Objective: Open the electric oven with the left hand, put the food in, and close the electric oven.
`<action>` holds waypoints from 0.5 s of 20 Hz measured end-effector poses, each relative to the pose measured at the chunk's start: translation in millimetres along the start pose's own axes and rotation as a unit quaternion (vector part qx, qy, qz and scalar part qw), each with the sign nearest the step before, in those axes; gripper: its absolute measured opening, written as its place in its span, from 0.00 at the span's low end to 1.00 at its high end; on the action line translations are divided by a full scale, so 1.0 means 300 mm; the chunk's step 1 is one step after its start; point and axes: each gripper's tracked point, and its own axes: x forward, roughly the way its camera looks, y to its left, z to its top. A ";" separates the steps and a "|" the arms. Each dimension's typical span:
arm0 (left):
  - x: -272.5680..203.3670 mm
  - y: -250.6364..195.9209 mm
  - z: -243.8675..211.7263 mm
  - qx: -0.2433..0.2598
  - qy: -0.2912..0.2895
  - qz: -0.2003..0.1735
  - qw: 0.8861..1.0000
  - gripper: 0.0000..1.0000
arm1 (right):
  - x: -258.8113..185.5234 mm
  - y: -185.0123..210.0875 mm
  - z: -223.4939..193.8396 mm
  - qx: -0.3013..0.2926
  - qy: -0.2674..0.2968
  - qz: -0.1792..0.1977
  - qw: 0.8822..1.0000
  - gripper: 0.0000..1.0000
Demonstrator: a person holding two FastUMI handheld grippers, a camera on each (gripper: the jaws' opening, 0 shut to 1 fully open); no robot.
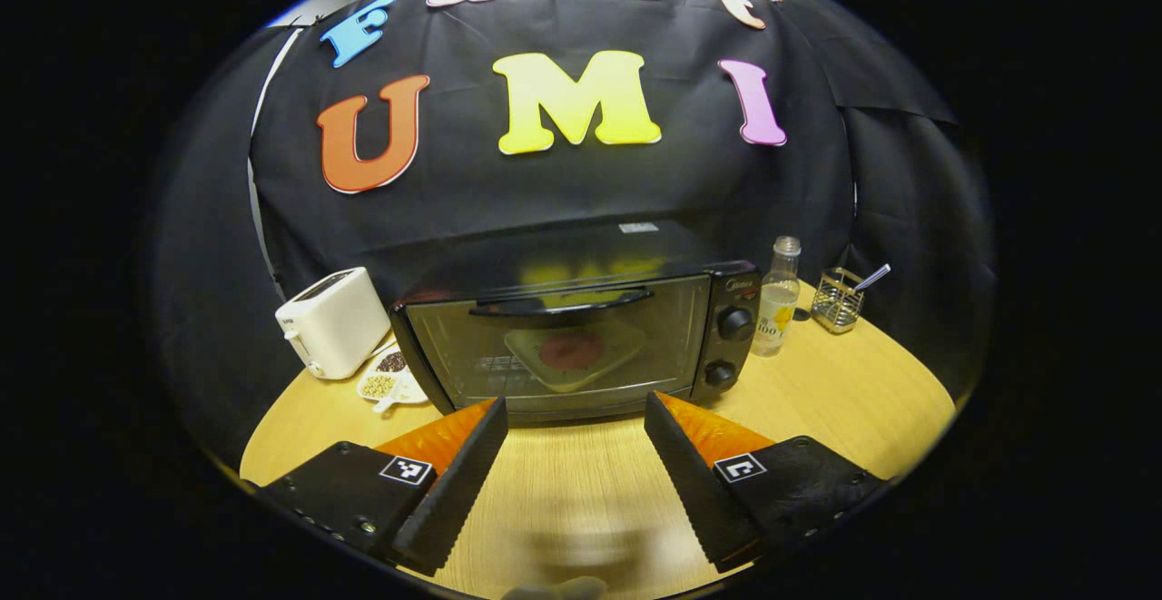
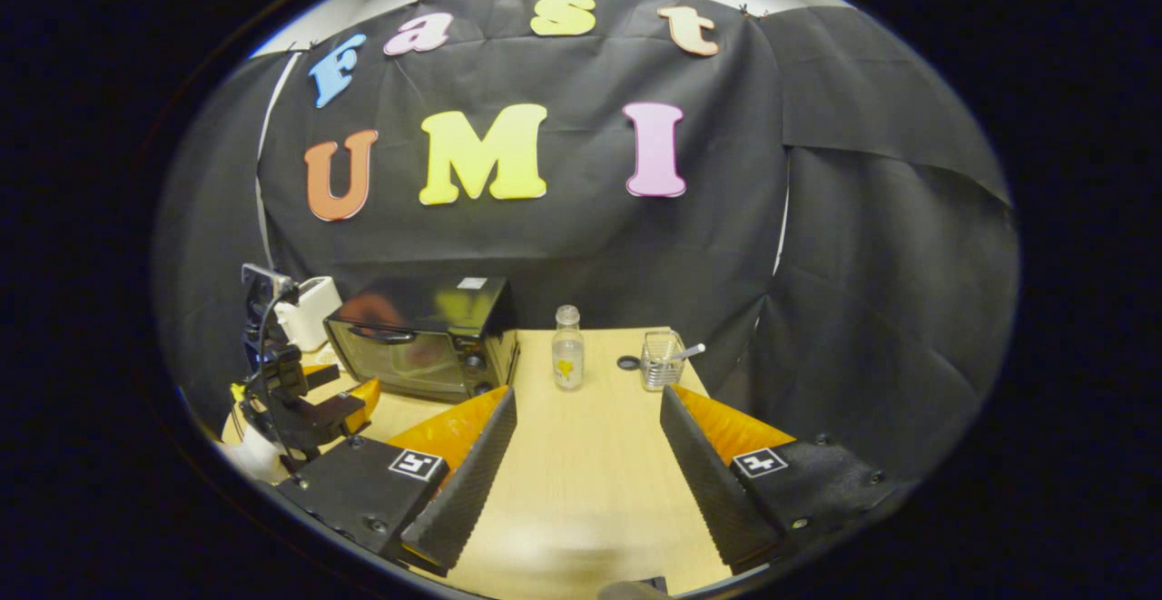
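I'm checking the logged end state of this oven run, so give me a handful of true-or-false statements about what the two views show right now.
1. The oven door is shut. True.
2. A plate with food shows behind the oven's glass. True.
3. The left claw is clamped on the door handle. False: it is open, short of the oven and holding nothing.
4. The bottle stands between the oven and the wire holder. True.
5. The toaster sits on top of the oven. False: it stands on the table beside the oven, on the side away from the knobs.
6. The right claw grips the bottle. False: it is open over bare table, with the bottle farther off.
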 end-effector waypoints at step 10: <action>-0.544 0.104 0.318 -0.017 -0.101 0.035 0.994 0.96 | -0.269 -0.065 0.107 0.002 -0.068 -0.005 0.998 1.00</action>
